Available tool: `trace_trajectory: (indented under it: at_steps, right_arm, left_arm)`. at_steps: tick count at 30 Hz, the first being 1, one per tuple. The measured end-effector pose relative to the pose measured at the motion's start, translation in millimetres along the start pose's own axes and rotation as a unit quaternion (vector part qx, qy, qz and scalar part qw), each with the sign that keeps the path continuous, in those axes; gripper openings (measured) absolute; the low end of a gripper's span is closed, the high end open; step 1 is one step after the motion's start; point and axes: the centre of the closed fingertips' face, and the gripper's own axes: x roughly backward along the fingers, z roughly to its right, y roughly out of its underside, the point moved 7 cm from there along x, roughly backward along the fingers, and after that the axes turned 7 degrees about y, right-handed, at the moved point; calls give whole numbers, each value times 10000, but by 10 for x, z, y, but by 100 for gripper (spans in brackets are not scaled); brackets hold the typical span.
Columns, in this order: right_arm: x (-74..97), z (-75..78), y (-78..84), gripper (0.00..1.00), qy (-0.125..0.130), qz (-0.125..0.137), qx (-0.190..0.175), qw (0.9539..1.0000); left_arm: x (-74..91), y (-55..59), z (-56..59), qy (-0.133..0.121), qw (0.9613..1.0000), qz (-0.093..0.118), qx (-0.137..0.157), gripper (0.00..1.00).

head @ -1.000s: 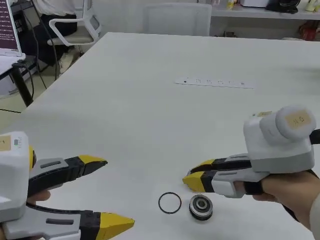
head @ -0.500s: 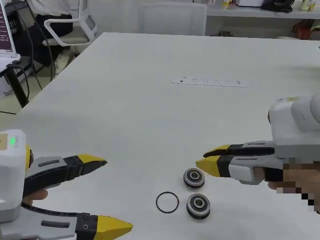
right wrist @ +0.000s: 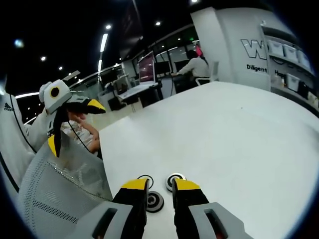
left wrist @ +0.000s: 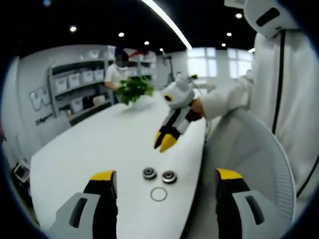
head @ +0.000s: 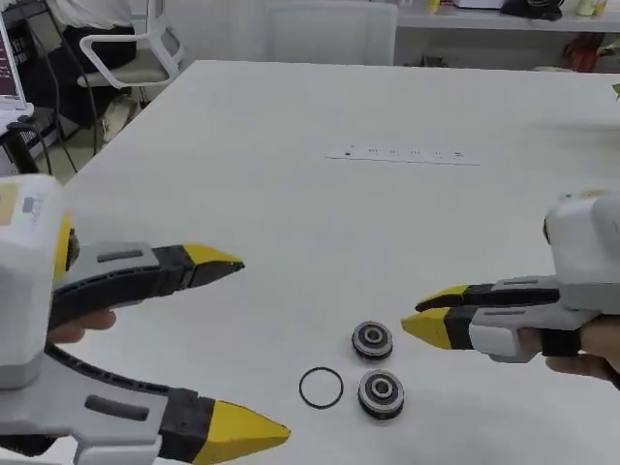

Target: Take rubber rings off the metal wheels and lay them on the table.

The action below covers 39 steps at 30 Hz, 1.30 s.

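Observation:
Two small metal wheels lie near the table's front edge, one wheel (head: pixel 372 339) (left wrist: pixel 149 173) just beyond the other wheel (head: pixel 381 394) (left wrist: pixel 169 176). Both have dark rims. A loose black rubber ring (head: pixel 321 387) (left wrist: pixel 158 194) (right wrist: pixel 145 180) lies flat to the left of the nearer wheel. My right gripper (head: pixel 426 312) (right wrist: pixel 160 185) hovers just right of the farther wheel, jaws a narrow gap apart with nothing between them. My left gripper (head: pixel 242 349) (left wrist: pixel 164 175) is wide open and empty, left of the ring and above the table.
A white power strip (head: pixel 402 154) lies across the middle of the white table (head: pixel 291 194). Office chairs (head: pixel 126 58) stand beyond the far left corner. The table edge runs close to the wheels on my side.
A second wheel now lies on the table where the right gripper's tips were a second ago. The right gripper has drawn back to the right. The left gripper has come up and forward.

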Motion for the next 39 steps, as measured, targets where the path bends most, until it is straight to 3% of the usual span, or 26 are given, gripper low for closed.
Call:
trace_trajectory:
  at_steps: [9, 14, 21, 25, 28, 30, 35, 37, 39]
  right_arm:
    - [-64, 12, 132, 16, -182, -313, 37, 9993]
    - [-78, 49, 181, 16, -214, -398, -27, 9990]
    - [-86, 104, 230, 16, -220, -463, -134, 9986]
    - [-92, 118, 262, 16, -224, -512, -154, 9983]
    - [-107, 105, 290, 16, -255, -575, -158, 9979]
    - [-122, 96, 310, 16, -287, -630, -134, 9975]
    - [-167, 83, 360, 16, -365, -747, -84, 9965]
    - [-186, 71, 398, 16, -388, -870, -15, 9955]
    - [-200, 46, 434, 16, -420, -979, 80, 9943]
  left_arm:
    - [-279, -353, -111, 402, 9965, 113, -718, 82]
    - [-492, -376, -182, 669, 9954, 312, -614, 80]
    - [-740, -360, -290, 779, 9946, 358, -583, 78]
    - [-908, -263, -355, 673, 9952, 472, -528, 72]
    - [-1004, -122, -360, 578, 9959, 546, -443, 67]
    - [-1047, 24, -367, 469, 9965, 488, -483, 65]
    - [-1094, 281, -373, 498, 9977, 228, -409, 57]
    - [-1124, 374, -383, 552, 9983, 129, -154, 56]
    - [-1163, 433, -379, 681, 9972, 218, 217, 54]
